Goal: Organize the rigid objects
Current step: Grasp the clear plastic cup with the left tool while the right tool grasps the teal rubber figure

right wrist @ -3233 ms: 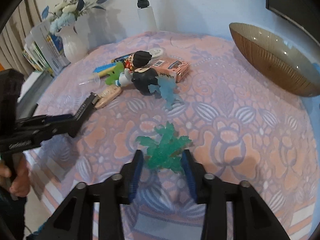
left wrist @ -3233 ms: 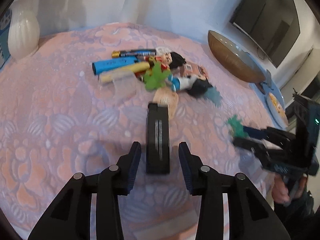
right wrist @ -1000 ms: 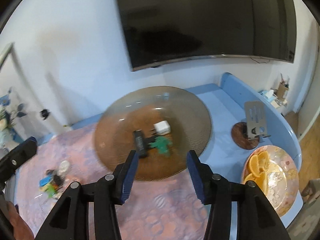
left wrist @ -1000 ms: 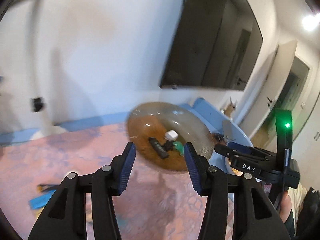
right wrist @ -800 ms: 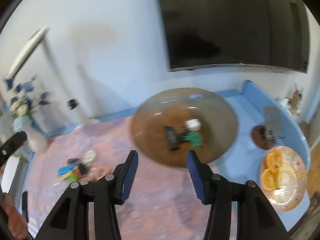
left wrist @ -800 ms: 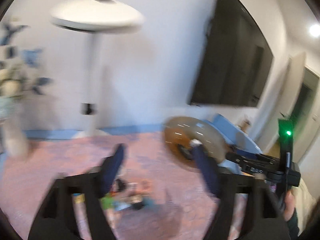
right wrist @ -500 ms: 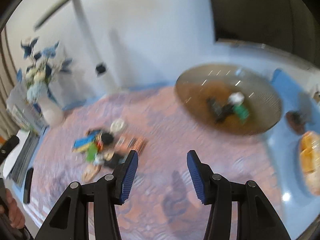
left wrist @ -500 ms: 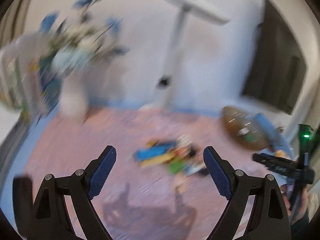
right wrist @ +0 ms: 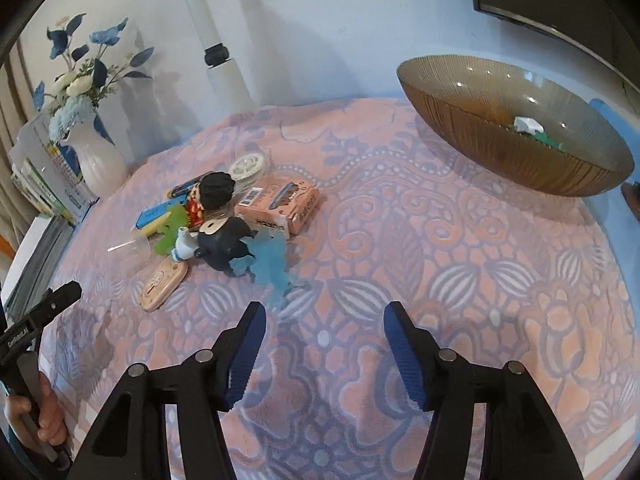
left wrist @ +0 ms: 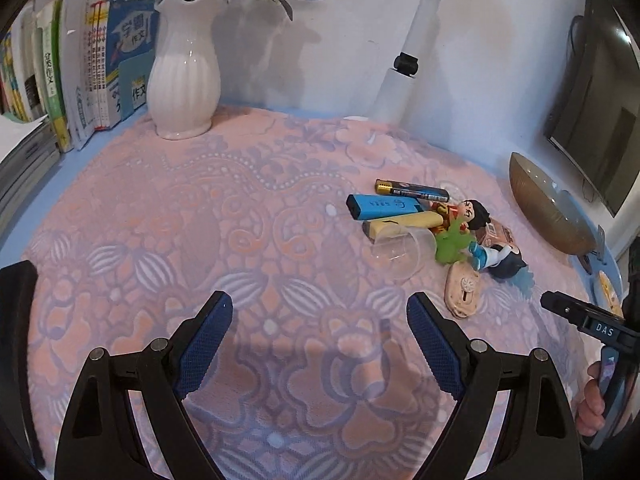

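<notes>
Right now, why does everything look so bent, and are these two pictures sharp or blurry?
Left wrist view: a fisheye lens curves the books and the pink tablecloth; the picture is sharp, with glare on the white vase and the left gripper casting a soft shadow. Right wrist view: the same bending and dark corners, sharp too, with bright glints inside the brown bowl.

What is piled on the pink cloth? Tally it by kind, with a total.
Marker-like sticks (dark, blue, cream): 3
Black-haired toy figurines: 2
Translucent splash-shaped plastic pieces (green, blue): 2
Clear plastic cup: 1
Pink cardboard box: 1
Beige oval case: 1
Round white disc: 1
Total: 11
</notes>
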A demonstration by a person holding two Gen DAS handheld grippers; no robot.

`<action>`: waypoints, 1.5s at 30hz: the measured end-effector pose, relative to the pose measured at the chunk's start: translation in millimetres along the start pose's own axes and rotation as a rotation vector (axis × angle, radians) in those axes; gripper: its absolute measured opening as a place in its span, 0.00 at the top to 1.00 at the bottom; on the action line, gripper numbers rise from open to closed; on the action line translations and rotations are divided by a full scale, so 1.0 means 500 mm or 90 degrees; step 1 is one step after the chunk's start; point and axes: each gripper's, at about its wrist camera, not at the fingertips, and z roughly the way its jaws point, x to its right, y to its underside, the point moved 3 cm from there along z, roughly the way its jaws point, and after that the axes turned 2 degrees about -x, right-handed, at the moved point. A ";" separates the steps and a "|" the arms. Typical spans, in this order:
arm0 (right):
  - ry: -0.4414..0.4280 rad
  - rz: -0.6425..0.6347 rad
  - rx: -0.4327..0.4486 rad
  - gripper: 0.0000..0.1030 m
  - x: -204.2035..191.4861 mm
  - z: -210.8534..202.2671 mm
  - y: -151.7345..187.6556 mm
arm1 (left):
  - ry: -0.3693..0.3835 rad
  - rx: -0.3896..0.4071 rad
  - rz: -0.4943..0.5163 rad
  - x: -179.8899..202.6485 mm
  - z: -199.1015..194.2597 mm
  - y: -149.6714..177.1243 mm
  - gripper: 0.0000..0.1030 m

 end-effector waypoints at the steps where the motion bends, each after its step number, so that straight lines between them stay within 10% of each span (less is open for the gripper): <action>1: -0.004 0.003 -0.001 0.42 0.002 0.001 0.000 | 0.004 -0.005 -0.004 -0.002 0.003 0.001 0.14; 15: -0.006 -0.014 0.007 0.42 -0.005 -0.008 0.005 | 0.030 -0.024 0.003 0.005 0.004 0.005 0.14; 23: -0.015 -0.103 -0.112 0.42 -0.076 0.008 -0.004 | 0.180 -0.133 0.071 0.071 0.002 -0.053 0.07; 27: 0.015 -0.168 -0.108 0.42 -0.116 0.027 -0.030 | 0.173 -0.156 0.120 0.090 0.062 -0.077 0.06; 39: 0.001 -0.169 -0.071 0.43 -0.111 0.086 -0.060 | 0.230 -0.165 0.115 0.091 0.149 -0.092 0.29; 41: 0.003 -0.164 -0.063 0.51 -0.111 0.089 -0.061 | 0.224 -0.161 0.133 0.099 0.144 -0.087 0.54; 45: 0.012 -0.162 -0.048 0.79 -0.102 0.075 -0.054 | 0.222 -0.150 0.138 0.107 0.123 -0.070 0.58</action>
